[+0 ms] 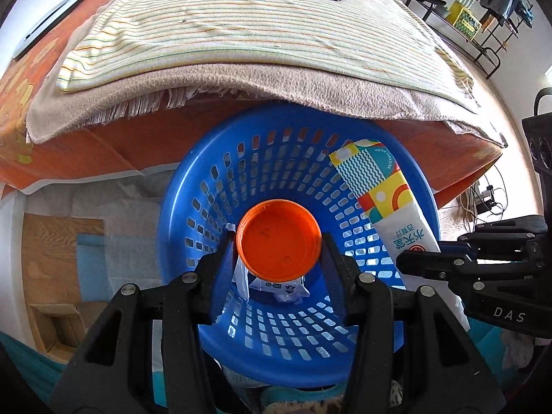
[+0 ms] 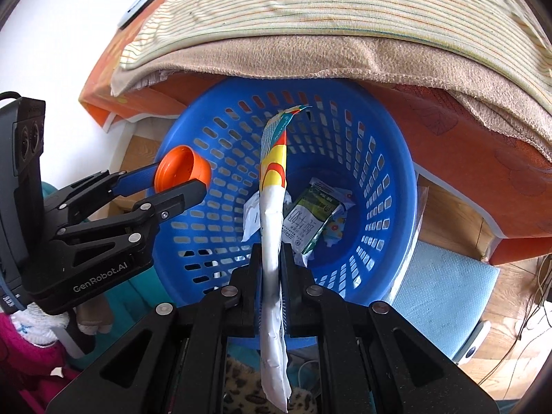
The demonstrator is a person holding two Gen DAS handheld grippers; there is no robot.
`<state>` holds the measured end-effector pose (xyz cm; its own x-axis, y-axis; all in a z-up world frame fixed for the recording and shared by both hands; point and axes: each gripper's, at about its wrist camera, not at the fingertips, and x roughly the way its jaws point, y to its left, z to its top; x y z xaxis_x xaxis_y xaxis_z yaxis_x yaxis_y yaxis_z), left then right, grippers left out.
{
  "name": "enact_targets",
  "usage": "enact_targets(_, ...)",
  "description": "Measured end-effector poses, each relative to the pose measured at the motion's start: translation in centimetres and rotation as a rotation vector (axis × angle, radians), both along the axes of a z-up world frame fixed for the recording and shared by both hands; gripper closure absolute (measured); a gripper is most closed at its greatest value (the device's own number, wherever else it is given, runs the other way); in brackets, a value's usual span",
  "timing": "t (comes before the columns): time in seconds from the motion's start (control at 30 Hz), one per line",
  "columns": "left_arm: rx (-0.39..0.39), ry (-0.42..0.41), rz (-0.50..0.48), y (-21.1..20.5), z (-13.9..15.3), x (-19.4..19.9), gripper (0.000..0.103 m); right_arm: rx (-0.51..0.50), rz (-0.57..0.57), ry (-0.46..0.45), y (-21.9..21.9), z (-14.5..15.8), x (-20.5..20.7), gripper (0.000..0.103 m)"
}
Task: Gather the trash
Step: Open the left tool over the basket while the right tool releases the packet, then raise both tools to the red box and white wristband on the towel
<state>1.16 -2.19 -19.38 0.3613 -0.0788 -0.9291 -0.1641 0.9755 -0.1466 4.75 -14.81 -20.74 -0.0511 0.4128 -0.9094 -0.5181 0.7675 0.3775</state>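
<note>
1. Left wrist view: left gripper (image 1: 279, 241) half open, clamped across orange lid (image 1: 278, 239); lid round, shallow, hollow side up, poised directly above bottom of blue basket (image 1: 193, 186).
2. Right wrist view: right gripper (image 2: 272, 258) nearly shut, pinching flat snack packet (image 2: 272, 186); long axis along fingers, printed end over basket interior, white tail hanging back past jaws.
3. Both items above basket; crumpled wrappers (image 2: 315, 214) already inside. Release probably suffices.

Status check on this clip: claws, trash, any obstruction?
Left claw shut on orange cap. Right claw shut on snack wrapper. Both over blue basket, litter already inside. Nothing blocking.
</note>
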Motion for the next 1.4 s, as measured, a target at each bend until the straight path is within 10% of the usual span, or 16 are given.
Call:
enact_targets(0.27,0.004,-0.004,0.012,0.3,0.1,0.1,0.04,-0.03,-0.029,-0.024,-0.4,0.1,0.5,0.061)
enact_targets(0.63,-0.001,-0.002,0.034,1.0,0.4,0.3,0.031,-0.062,-0.037,-0.076,-0.4,0.9,0.8,0.042)
enact_targets(1.4,-0.003,-0.088,0.057,2.6,4.6,2.8,0.031,-0.059,-0.116,-0.232,-1.6,4.8,3.1,0.042)
